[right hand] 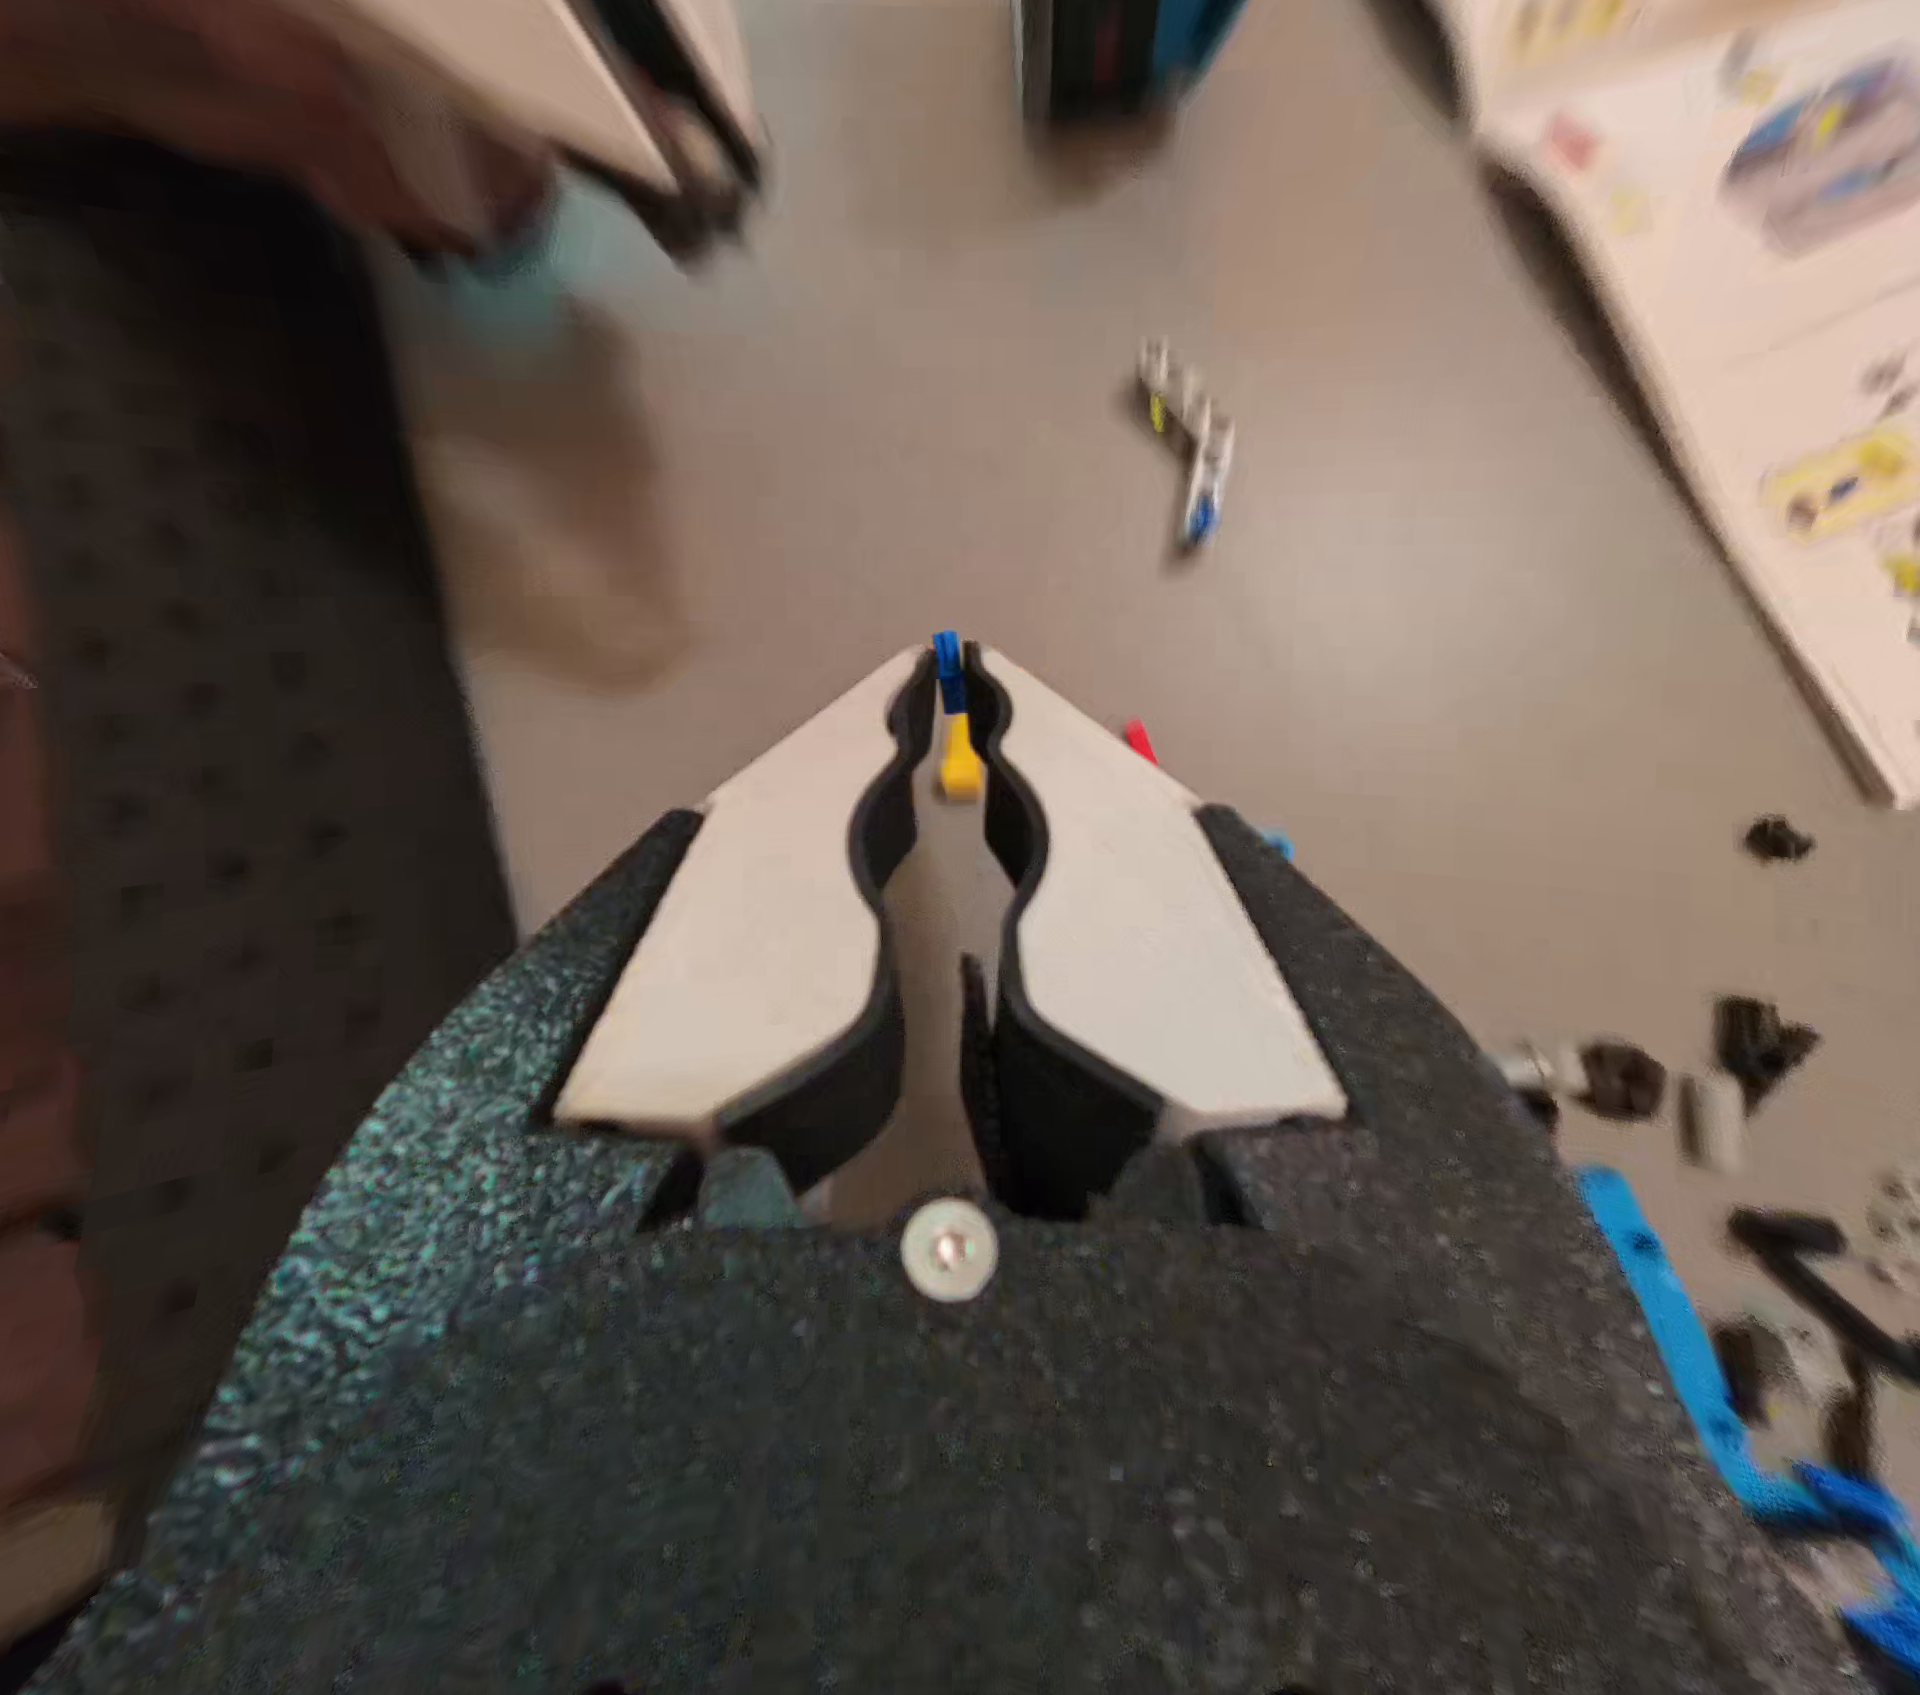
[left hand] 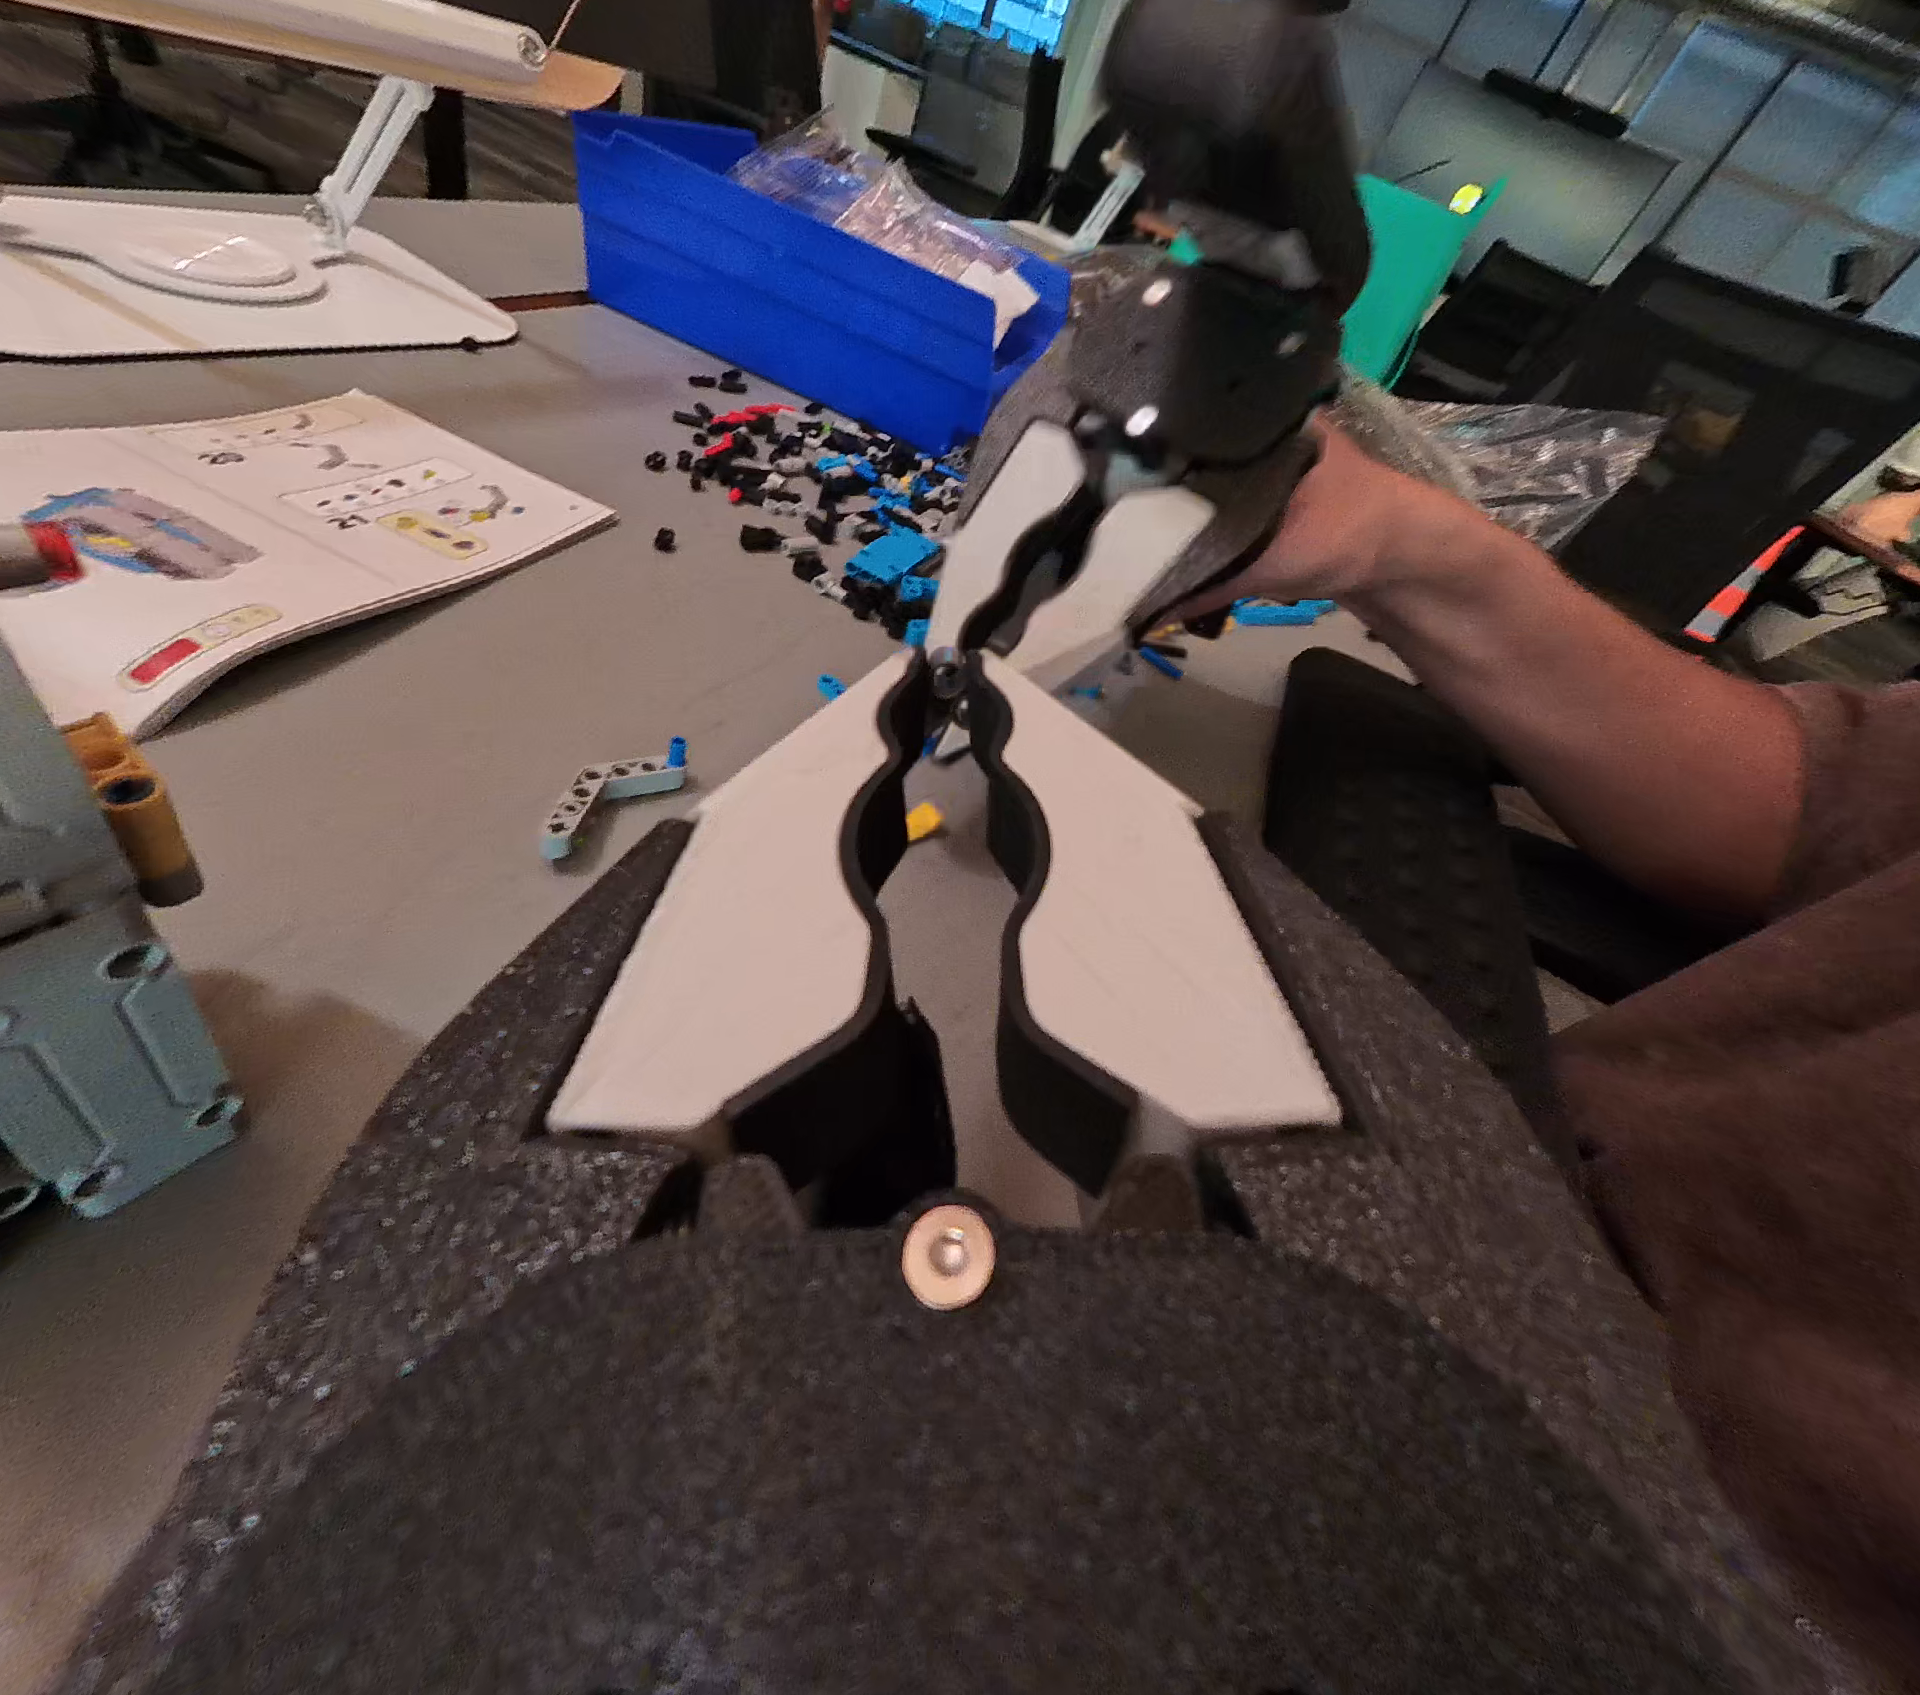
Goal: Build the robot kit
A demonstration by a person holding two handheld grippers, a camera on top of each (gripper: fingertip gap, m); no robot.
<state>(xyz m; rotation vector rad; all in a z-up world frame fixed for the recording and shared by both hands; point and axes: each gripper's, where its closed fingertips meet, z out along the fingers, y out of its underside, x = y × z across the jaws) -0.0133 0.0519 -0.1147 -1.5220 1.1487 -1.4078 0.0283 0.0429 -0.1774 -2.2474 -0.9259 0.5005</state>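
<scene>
In the left wrist view my left gripper (left hand: 948, 681) is shut on a small dark grey connector piece (left hand: 945, 671) and holds it above the grey table (left hand: 436, 814). The right gripper (left hand: 971, 622), held in a person's hand (left hand: 1340, 523), has its tips right at that piece. In the right wrist view my right gripper (right hand: 948, 658) is shut on a small blue pin (right hand: 945, 671). A yellow piece (right hand: 958, 764) shows just behind the pin between the fingers; I cannot tell whether they are joined. The left gripper (right hand: 707, 211) is blurred at the upper left.
A bent light grey beam with a blue pin (left hand: 613, 788) (right hand: 1195, 440) lies on the table. An open instruction booklet (left hand: 281, 523) (right hand: 1714, 295), a pile of small pieces (left hand: 821, 482), a blue bin (left hand: 790, 295), a grey-teal built block (left hand: 83, 1022) and a black chair (left hand: 1392, 814) are around. My hands' fingertips stand some 8 centimetres from each other.
</scene>
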